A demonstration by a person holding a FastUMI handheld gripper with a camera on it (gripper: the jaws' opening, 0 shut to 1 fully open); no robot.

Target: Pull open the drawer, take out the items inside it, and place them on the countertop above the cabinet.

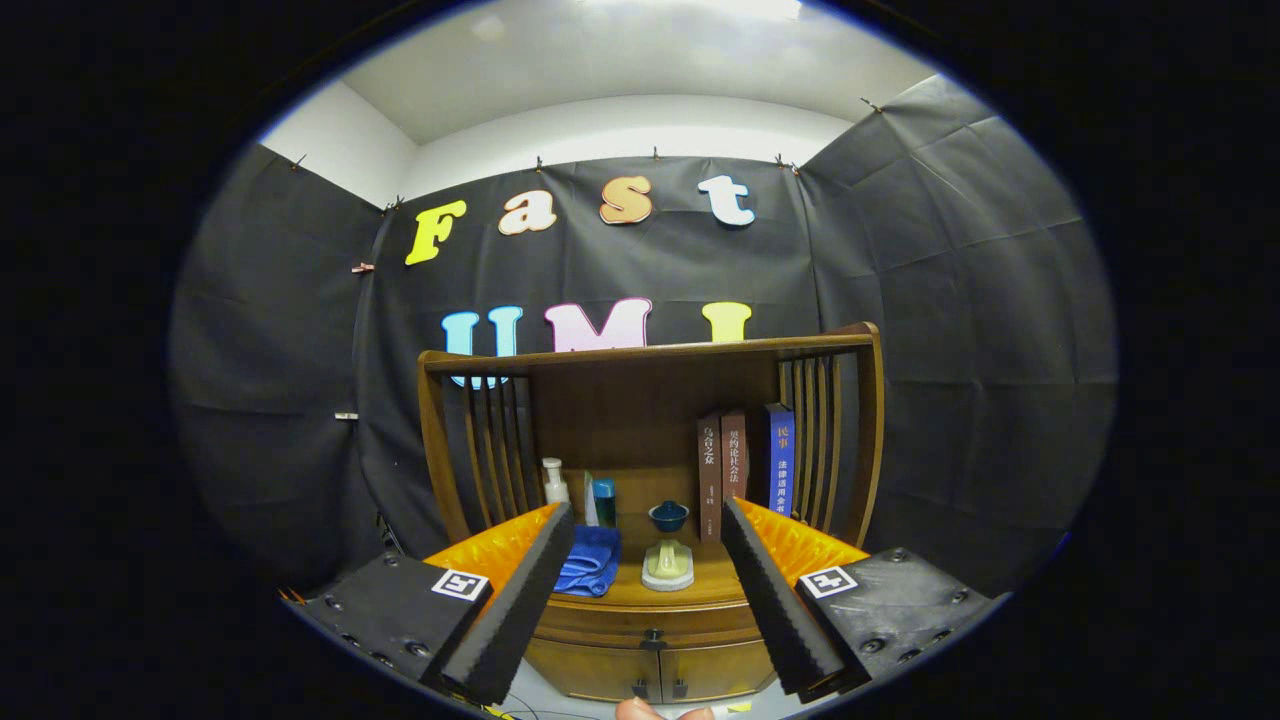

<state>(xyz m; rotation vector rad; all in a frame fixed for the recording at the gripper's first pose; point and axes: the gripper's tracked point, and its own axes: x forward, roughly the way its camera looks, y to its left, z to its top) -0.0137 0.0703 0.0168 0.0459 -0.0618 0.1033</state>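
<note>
One drawer point(652, 622) runs across the front of the wooden cabinet point(650, 660), fully shut, with a small dark knob point(653, 636) at its middle; it lies between and beyond the gripper point(648, 520) fingertips, lower than them. Below the drawer are two doors, each with a small dark handle near the seam where they meet. The gripper's fingers point(520, 610) are spread wide with nothing between them, their black foam pads facing each other and well short of the cabinet. On the countertop point(700, 585) just above the drawer lies a folded blue cloth point(590, 562) beside the left finger, and near it a pale stand with a dark blue bowl-shaped top point(668, 550). Further back stand a small white bottle point(554, 482) and a teal container point(604, 500). Three books point(745, 465) stand upright at the right, against the slatted side of the shelf frame point(650, 352). A fingertip point(640, 710) shows below the cabinet.
</note>
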